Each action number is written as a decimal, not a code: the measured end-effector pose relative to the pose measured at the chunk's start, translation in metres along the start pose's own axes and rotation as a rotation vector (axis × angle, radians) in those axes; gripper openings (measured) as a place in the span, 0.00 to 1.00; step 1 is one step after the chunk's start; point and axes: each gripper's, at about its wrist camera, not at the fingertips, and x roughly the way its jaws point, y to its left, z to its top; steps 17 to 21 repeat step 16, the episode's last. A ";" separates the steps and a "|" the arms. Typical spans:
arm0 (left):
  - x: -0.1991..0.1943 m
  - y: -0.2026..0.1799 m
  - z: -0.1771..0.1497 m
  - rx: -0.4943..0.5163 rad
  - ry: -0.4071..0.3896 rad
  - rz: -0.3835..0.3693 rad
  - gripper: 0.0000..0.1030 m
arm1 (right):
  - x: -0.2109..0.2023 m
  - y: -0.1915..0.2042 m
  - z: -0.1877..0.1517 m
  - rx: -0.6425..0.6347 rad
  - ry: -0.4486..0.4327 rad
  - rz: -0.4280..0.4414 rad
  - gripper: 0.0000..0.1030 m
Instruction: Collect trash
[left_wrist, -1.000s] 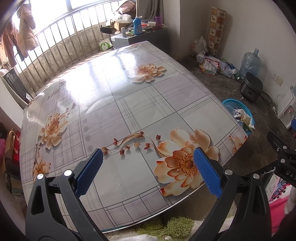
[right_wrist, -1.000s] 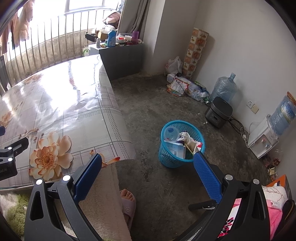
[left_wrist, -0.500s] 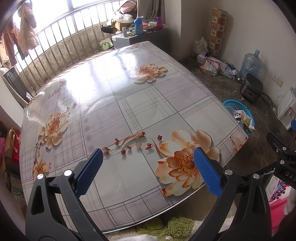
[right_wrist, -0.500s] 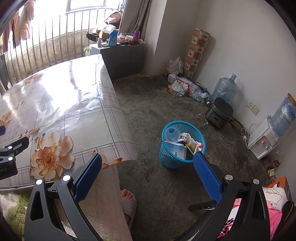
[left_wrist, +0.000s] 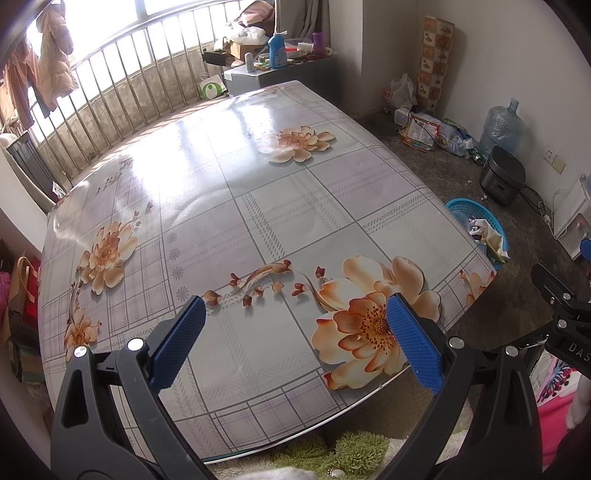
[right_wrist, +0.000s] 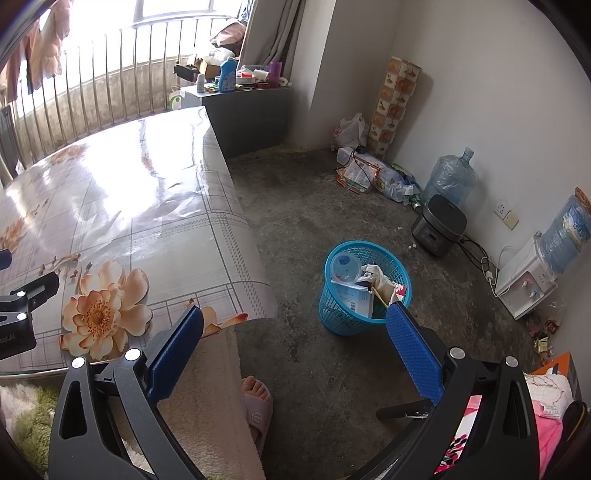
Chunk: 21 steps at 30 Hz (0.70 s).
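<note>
A blue plastic basket (right_wrist: 364, 291) stands on the concrete floor to the right of the table, holding trash: a clear cup, a carton, crumpled paper. It also shows in the left wrist view (left_wrist: 480, 229) past the table's right edge. My left gripper (left_wrist: 293, 341) is open and empty above the near edge of the flowered table (left_wrist: 258, 206). My right gripper (right_wrist: 293, 347) is open and empty, held over the floor near the table's corner, short of the basket.
A slippered foot (right_wrist: 256, 404) is on the floor below my right gripper. A rice cooker (right_wrist: 439, 225), a water jug (right_wrist: 448, 179), a water dispenser (right_wrist: 532, 280) and a heap of bags (right_wrist: 373, 173) line the right wall. A grey cabinet (right_wrist: 243, 114) stands behind the table.
Both views have shifted very slightly; the grippers stay open and empty and nothing was picked up or let go.
</note>
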 end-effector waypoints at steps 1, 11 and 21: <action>0.000 0.000 0.000 0.000 0.000 0.000 0.91 | 0.000 0.000 0.000 0.000 0.000 0.000 0.94; 0.001 0.003 -0.002 -0.007 0.003 0.001 0.91 | 0.000 0.000 0.000 0.000 0.001 -0.001 0.94; 0.001 0.007 -0.004 -0.023 0.005 0.003 0.91 | 0.000 0.005 0.000 -0.011 -0.001 0.002 0.94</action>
